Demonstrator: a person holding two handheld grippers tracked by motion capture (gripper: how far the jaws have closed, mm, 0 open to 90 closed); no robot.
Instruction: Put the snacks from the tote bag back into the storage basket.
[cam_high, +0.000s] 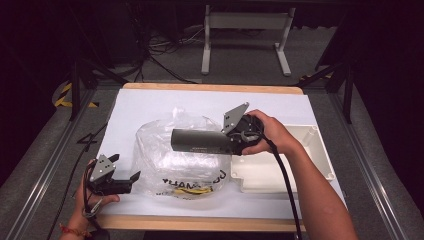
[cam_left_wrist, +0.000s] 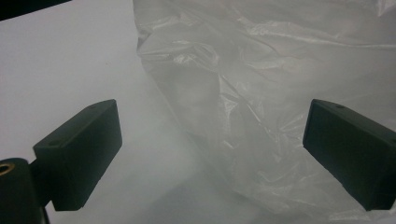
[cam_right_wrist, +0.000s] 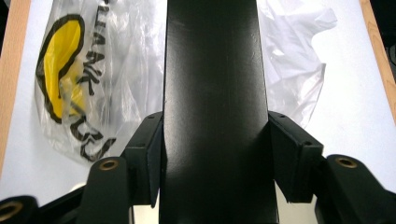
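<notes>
You are holding a long, dark grey rectangular box (cam_high: 200, 140) in your right gripper (cam_high: 231, 141), its jaws pinching the box's two long sides, as the right gripper view shows (cam_right_wrist: 215, 116). The box is hanging level above the crumpled clear plastic bag with black lettering and a yellow mark (cam_high: 180, 160), which is lying in the middle of the white-covered table (cam_high: 150, 102). The box is pointing across the bag toward your left side and is not inside it.

Your left gripper (cam_high: 122, 180) is resting near the front left of the table, just beside the bag's edge, with its jaws spread wide and nothing between the pads; in the left gripper view the bag's film (cam_left_wrist: 261, 93) is lying ahead of them, not pinched.

So the pick-up looks done: the box is out of the white plastic tray (cam_high: 320, 150) at the right and is in a firm hold. What seems to be left is the harder part: nobody is holding the bag's mouth open, and I cannot tell where it lies. You are probably going to need the left jaws on the film before the box can slide in.
</notes>
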